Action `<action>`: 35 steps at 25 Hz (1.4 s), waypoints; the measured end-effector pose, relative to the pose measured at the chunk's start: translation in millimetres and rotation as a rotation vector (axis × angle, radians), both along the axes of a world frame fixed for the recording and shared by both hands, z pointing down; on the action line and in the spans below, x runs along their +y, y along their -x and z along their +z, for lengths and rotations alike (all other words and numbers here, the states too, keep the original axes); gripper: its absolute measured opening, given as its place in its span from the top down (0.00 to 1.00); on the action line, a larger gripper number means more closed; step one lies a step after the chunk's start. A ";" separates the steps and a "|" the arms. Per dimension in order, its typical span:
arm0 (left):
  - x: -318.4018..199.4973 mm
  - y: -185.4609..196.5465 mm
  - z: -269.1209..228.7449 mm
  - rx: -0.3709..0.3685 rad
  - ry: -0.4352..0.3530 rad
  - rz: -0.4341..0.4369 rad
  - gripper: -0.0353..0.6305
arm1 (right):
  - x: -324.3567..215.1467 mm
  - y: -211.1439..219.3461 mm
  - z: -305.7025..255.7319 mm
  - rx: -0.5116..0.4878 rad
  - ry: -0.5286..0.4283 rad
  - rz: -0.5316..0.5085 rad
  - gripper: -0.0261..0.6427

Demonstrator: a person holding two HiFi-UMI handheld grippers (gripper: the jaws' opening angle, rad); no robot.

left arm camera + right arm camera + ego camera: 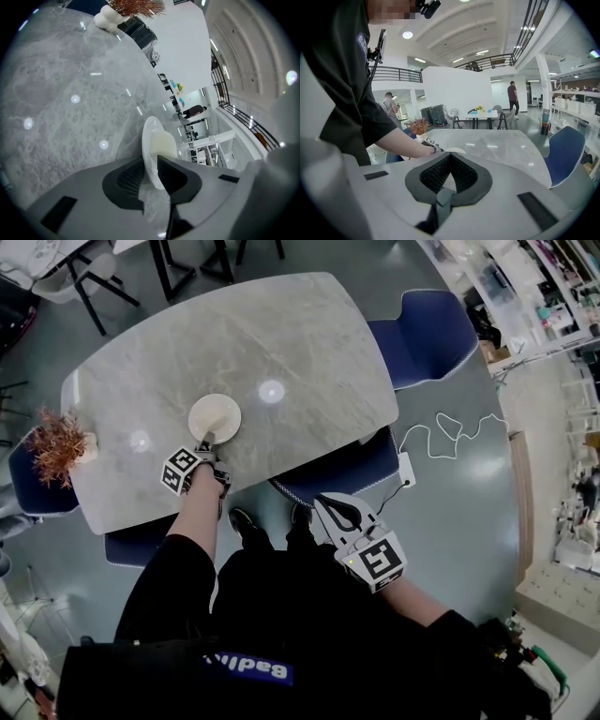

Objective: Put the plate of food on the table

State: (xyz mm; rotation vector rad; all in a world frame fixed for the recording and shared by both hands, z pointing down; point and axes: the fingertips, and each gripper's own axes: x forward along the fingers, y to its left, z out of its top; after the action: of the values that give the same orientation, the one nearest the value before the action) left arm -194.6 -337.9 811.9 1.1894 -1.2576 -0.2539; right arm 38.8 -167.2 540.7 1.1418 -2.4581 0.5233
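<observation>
Because the plate of food [215,417] lies flat on the counter [281,343] in the head view, the left gripper view shows the left claw [150,160] spread loosely round its rim, likely to let go. The right gripper view shows the right claw [449,157] pressed together, empty.

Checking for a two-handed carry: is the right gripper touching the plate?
Apart. The head view shows the right gripper off the table, well clear of the plate beside the left gripper.
</observation>
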 end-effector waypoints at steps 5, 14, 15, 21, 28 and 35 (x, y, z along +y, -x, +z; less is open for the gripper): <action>0.0 -6.2 3.0 -0.091 0.042 0.128 0.72 | -3.1 -1.5 1.8 0.014 0.007 0.004 0.95; 6.3 -11.3 3.4 -0.260 0.059 0.403 0.68 | -7.4 6.1 -0.6 0.005 -0.009 -0.016 0.95; 7.9 -11.5 3.8 -0.272 0.064 0.430 0.68 | -7.7 8.3 -1.4 0.005 0.002 -0.018 0.95; 21.3 -12.7 5.7 -0.227 0.117 0.508 0.68 | -7.9 13.5 -1.2 -0.006 0.021 -0.037 0.95; 40.1 2.8 -13.0 -0.172 0.076 0.469 0.68 | -7.6 23.8 -2.4 -0.032 0.028 -0.071 0.95; 76.6 -20.3 -74.0 -0.192 -0.128 0.496 0.68 | -5.8 36.7 -9.5 -0.058 0.010 -0.115 0.95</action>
State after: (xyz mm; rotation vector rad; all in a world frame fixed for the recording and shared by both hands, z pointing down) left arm -174.3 -261.2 737.9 1.6232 -1.0778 0.1515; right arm 2.1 -173.0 531.1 0.9875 -2.5497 0.5407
